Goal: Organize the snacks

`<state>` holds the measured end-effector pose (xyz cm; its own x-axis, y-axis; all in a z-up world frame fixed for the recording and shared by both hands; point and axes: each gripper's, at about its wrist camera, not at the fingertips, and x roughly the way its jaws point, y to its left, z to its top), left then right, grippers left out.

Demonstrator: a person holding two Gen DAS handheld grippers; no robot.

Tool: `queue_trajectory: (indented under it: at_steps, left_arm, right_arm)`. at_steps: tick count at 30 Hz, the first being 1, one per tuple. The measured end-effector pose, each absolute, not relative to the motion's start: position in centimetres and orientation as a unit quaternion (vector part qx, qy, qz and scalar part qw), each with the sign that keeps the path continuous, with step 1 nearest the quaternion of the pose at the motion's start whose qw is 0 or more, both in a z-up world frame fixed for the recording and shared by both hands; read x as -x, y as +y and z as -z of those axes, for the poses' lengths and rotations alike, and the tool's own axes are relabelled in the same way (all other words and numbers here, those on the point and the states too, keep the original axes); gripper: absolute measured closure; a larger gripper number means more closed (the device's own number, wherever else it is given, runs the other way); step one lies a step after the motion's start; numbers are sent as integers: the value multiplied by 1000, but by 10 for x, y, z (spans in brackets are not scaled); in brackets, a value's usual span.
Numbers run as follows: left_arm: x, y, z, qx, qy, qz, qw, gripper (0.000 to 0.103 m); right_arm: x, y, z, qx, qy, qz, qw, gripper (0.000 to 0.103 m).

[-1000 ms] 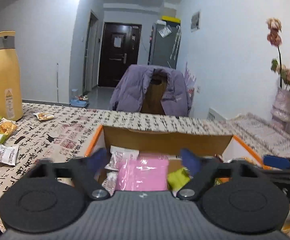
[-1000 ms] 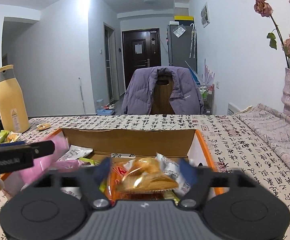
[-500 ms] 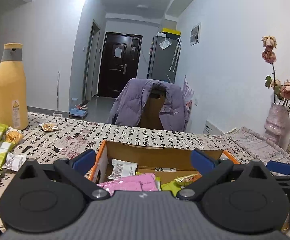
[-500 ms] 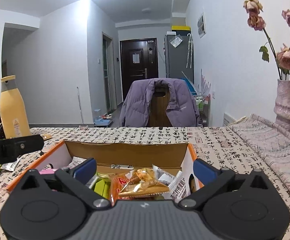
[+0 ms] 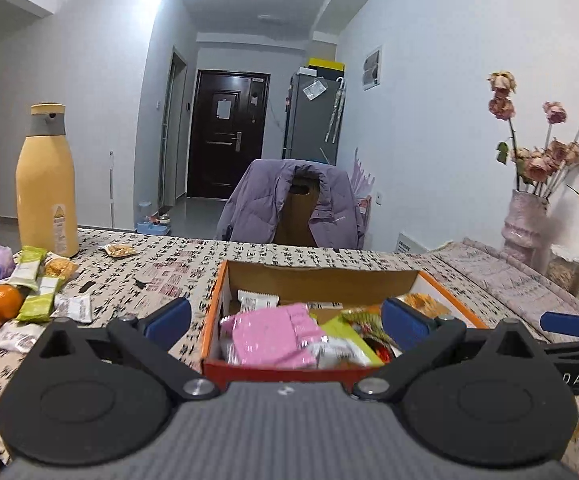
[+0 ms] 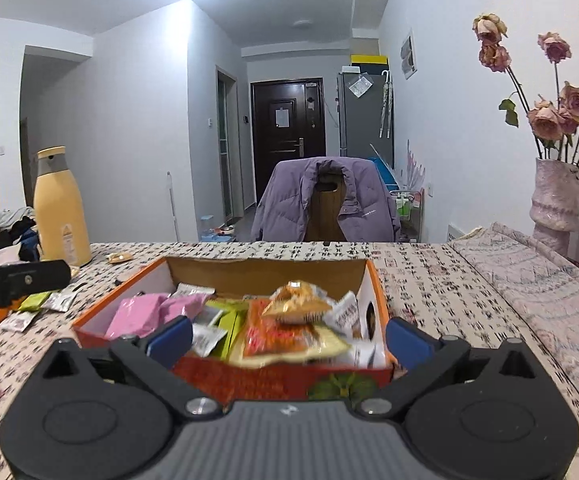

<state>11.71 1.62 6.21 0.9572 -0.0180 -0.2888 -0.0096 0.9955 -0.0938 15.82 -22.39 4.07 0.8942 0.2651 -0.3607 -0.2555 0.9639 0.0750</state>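
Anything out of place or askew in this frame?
Yes. In the box, a golden packet sits tilted atop the pile, above the rim. Several packets lie loose on the table, outside the box.

Home dining area: patterned tablecloth (image 6: 429, 280), jacket-draped chair (image 6: 327, 200), fridge (image 6: 365, 114), front door (image 6: 287, 136), flower vase (image 6: 555, 204).

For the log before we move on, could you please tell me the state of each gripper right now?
Left gripper: open, holding nothing, in front of the orange cardboard snack box.
Right gripper: open, holding nothing, facing the same box.
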Motion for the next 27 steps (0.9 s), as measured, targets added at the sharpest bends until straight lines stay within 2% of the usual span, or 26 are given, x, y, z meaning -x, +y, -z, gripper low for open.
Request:
queue_trajectory:
  at_steps: [12, 27]
  left_arm:
    - [-59, 13, -31, 44, 191, 27, 980, 0]
    - [-39, 9, -5, 33, 224, 43, 973, 0]
  right_arm:
    - [-93, -235, -16, -14, 218, -150, 964, 0]
    - [-68, -250, 3, -29, 248, -143, 958, 0]
